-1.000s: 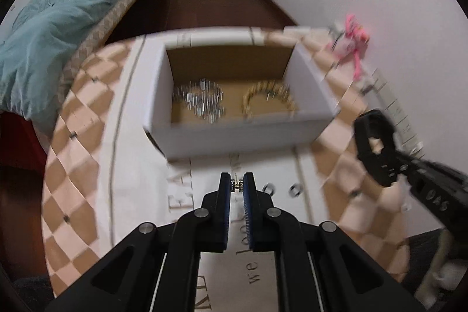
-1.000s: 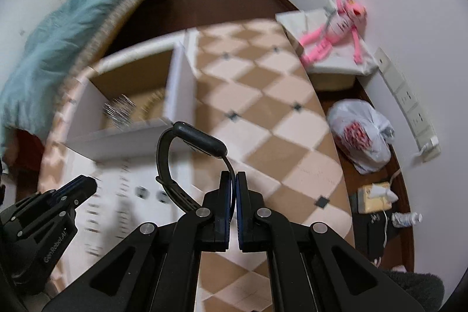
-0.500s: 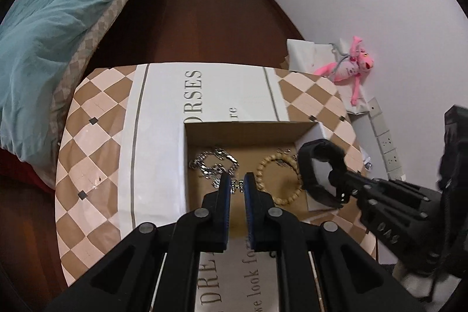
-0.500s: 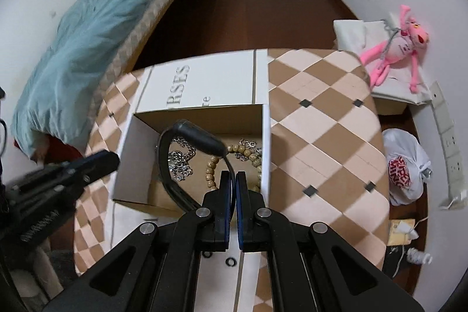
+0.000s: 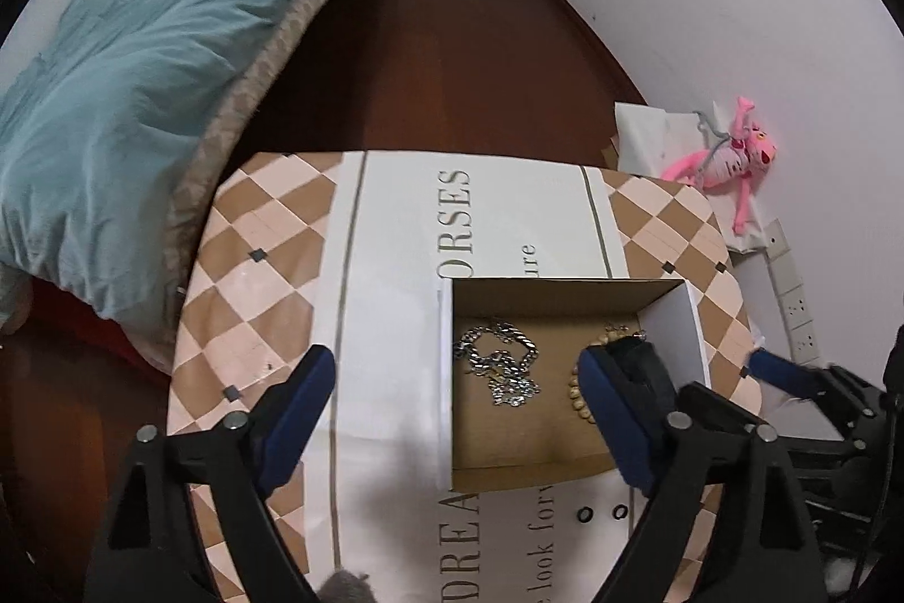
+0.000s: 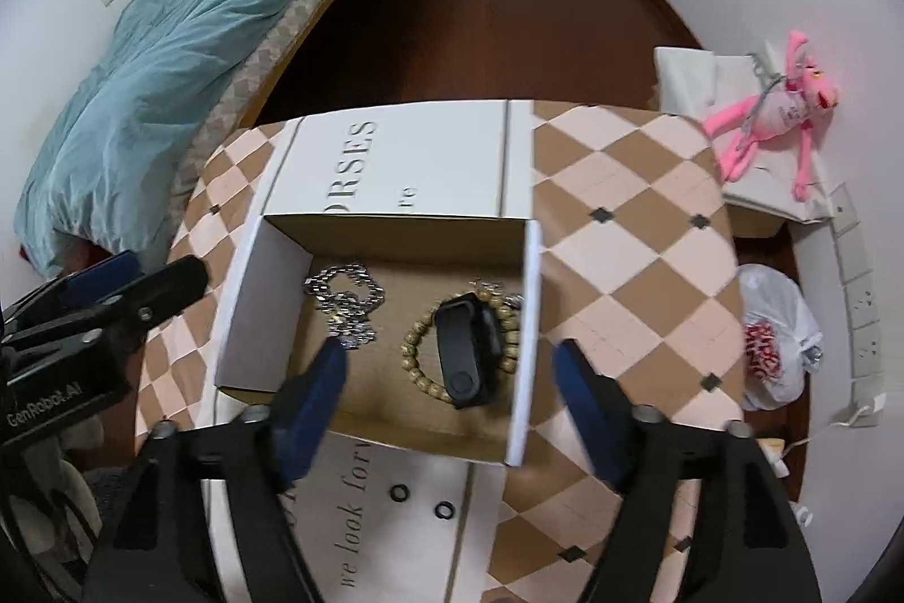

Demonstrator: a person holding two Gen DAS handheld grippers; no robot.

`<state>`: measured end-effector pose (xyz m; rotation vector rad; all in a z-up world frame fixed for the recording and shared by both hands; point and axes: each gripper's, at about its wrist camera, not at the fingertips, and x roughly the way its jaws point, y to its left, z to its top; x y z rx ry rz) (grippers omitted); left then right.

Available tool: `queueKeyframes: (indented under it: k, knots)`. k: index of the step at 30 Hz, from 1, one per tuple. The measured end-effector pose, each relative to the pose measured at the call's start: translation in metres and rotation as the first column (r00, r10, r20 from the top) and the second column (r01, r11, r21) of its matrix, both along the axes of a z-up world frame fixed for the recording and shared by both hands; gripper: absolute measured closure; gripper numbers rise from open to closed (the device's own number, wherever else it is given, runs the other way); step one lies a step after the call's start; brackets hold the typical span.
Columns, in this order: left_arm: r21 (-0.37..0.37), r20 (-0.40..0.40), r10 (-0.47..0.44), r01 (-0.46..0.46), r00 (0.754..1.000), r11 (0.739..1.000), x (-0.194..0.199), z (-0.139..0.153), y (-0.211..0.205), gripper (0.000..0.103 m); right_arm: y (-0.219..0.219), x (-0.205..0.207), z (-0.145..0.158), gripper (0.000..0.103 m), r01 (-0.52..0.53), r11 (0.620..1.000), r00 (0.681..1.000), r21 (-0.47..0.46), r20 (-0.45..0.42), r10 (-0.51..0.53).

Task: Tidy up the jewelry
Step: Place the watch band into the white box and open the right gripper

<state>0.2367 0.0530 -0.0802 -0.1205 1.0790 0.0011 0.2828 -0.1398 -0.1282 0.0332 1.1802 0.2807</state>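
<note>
Release is the step in hand, and both tongs are doing it above the cardboard box (image 6: 390, 425): the jaws of the left gripper (image 5: 452, 411) and of the right gripper (image 6: 452, 394) are opening, blue pads spread wide, nothing pressed between them in either view. To do it well, each hand should probably lift straight up once the pads are clear, so that no finger catches the box wall or drags a piece back out. The black wristband (image 6: 466, 348) lies inside the box on top of the wooden bead bracelet (image 6: 418, 360), below and between the right gripper's spread pads but touching neither. The silver chain (image 6: 344, 306) lies on the box floor to the left of the bracelet, just beyond the right gripper's left pad; in the left wrist view it sits between that gripper's two pads, well under them. Whatever small piece the left gripper let go cannot be told apart from the chain. Two small black rings (image 6: 421, 484) rest on the tablecloth (image 6: 621, 230) just in front of the box, near both tongs, and look like the next things to collect.
</note>
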Motion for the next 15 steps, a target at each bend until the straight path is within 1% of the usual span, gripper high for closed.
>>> queueKeyframes:
  k: [4, 5, 7, 11, 15]
  knots:
    - [0.056, 0.038, 0.014, -0.016, 0.999, 0.998, -0.016, -0.005, -0.003, 0.012, -0.007, -0.011, -0.002, 0.008, 0.041, 0.995, 0.999, -0.091, 0.024, -0.039]
    - [0.073, 0.038, 0.016, -0.019, 0.999, 0.997, -0.019, -0.007, -0.005, 0.011, -0.008, -0.014, -0.005, 0.004, 0.049, 0.992, 0.999, -0.113, 0.024, -0.047]
    - [0.078, 0.032, 0.016, -0.018, 0.999, 0.997, -0.024, -0.013, -0.007, 0.011, -0.011, -0.019, -0.011, 0.003, 0.061, 0.987, 0.998, -0.150, 0.024, -0.058]
    - [0.095, 0.016, 0.012, -0.013, 1.000, 0.995, -0.032, -0.024, -0.012, 0.011, -0.016, -0.027, -0.019, 0.003, 0.085, 0.984, 0.996, -0.158, 0.015, -0.083]
    - [0.106, 0.017, 0.002, -0.004, 1.000, 0.994, -0.039, -0.027, -0.017, 0.011, -0.021, -0.032, -0.020, 0.003, 0.107, 0.982, 0.994, -0.158, 0.024, -0.105]
